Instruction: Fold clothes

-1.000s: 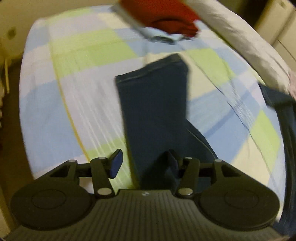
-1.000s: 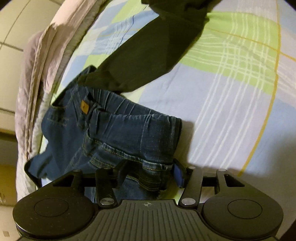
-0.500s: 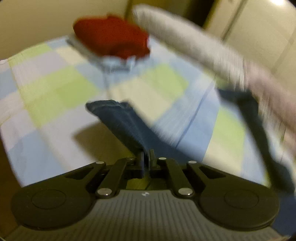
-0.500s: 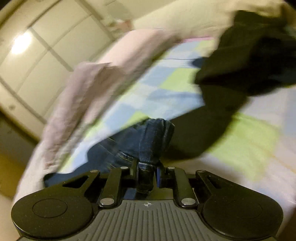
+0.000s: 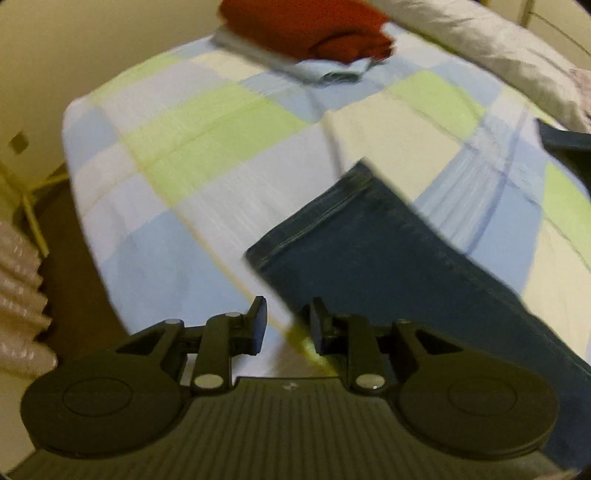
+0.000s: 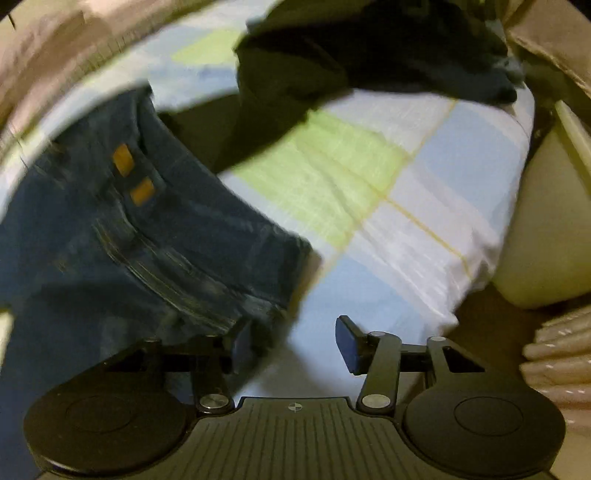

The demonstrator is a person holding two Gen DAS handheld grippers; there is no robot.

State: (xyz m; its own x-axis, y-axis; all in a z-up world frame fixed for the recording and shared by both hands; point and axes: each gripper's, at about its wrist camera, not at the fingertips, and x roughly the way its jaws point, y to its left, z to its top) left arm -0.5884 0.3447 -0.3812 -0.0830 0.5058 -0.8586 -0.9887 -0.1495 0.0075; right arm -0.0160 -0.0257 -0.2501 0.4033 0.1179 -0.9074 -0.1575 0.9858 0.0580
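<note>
Dark blue jeans lie on the checked bed sheet. In the left wrist view one leg (image 5: 369, 258) runs from its hem toward the lower right. My left gripper (image 5: 288, 325) hovers just short of that hem; its jaws are opening a little apart, with only sheet between them. In the right wrist view the waist end (image 6: 129, 229) with orange labels fills the left side. My right gripper (image 6: 293, 343) stands open and still opening. Its left finger (image 6: 242, 343) is beside the waistband corner, and bare sheet shows between the pads.
A folded red garment (image 5: 314, 26) sits on a pale blue one (image 5: 325, 70) at the far end of the bed. A black garment (image 6: 351, 62) lies beyond the jeans' waist. A grey quilt (image 5: 480, 44) lines the far side. The bed edge (image 6: 480, 288) and floor are close by.
Half a second ago both grippers were shut on raised folds of the jeans. Both have since let go and their jaws have parted; the jeans now lie flat on the bed.
</note>
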